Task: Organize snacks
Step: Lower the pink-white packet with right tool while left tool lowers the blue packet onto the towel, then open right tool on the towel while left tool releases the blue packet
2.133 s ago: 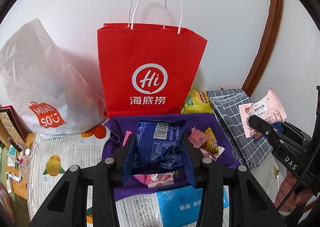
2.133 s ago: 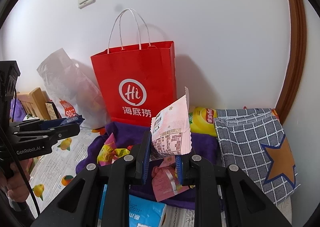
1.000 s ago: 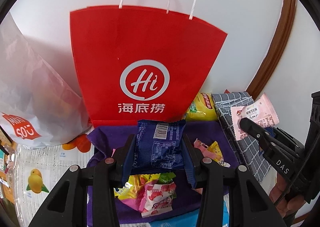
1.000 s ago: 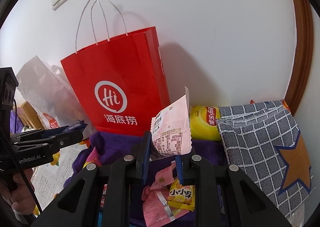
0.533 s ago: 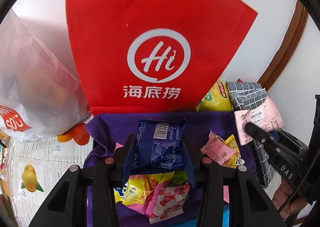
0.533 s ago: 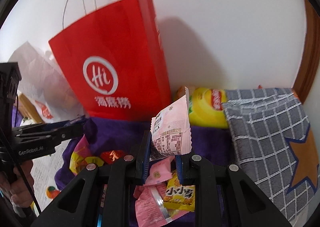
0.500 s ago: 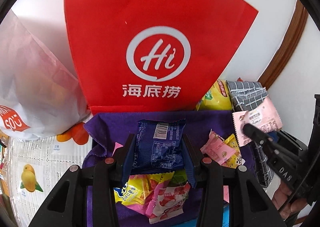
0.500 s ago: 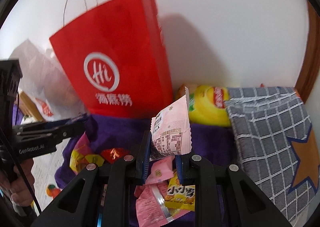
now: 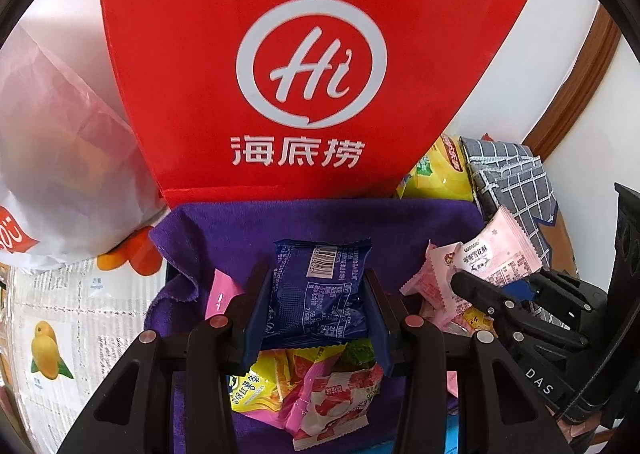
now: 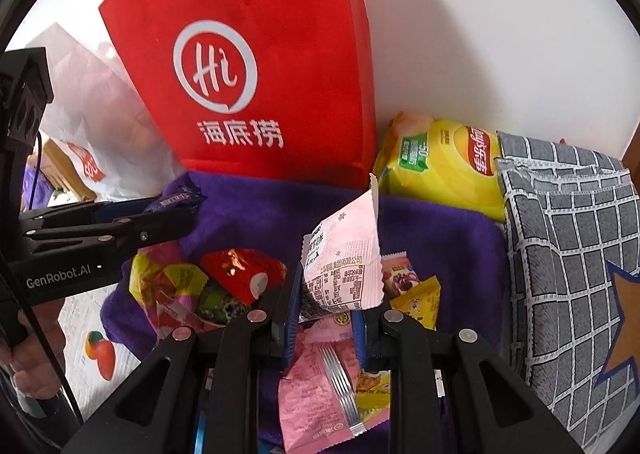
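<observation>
Snacks: left hand-held gripper (image 9: 316, 306) grips blue packet (image 9: 320, 290) | right hand-held gripper (image 10: 324, 318) grips pink packet (image 10: 344, 266) | red bag (image 9: 304, 66) ahead

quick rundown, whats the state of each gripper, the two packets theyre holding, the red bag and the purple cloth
left gripper: shut on the blue packet
blue packet: held upright, barcode side showing
right gripper: shut on the pink packet
pink packet: held upright, clear of the pile
red bag: standing against the wall
purple cloth: spread flat, left edge rumpled, loose snacks lying on it

Red bag (image 9: 312, 66), purple cloth (image 9: 320, 222), grey checked cloth (image 10: 572, 254), yellow chip bag (image 10: 444, 166).
</observation>
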The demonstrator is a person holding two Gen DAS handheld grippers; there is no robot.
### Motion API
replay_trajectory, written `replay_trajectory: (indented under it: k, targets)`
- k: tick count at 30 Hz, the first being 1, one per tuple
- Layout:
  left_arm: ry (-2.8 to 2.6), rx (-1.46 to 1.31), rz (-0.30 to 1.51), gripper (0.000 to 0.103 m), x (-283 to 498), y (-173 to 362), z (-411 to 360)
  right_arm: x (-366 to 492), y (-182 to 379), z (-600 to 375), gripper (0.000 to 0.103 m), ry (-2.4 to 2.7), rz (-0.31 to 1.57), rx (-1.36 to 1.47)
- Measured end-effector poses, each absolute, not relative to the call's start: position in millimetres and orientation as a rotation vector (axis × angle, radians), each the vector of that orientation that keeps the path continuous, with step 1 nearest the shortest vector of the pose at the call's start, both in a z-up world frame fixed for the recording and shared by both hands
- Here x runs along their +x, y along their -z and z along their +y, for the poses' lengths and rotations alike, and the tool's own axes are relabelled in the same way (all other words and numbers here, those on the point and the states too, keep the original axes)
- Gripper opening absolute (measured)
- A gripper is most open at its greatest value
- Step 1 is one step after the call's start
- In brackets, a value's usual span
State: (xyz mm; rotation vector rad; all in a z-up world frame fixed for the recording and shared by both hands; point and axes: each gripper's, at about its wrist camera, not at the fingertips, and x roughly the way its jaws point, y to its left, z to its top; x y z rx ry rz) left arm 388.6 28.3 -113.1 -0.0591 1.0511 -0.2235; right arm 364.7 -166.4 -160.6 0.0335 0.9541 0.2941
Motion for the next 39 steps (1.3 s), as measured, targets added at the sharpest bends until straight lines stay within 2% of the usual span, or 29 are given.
replay_trajectory:
  k: [20,39]
  targets:
    - [0.225,-0.013,1.128,0.042,400,138,12,378,183,-159,0.023,-0.278,1.072,-0.013]
    - [0.244,0.011,1.124,0.043,396,133,12,376,177,-155,0.025,-0.261,1.075,-0.047]
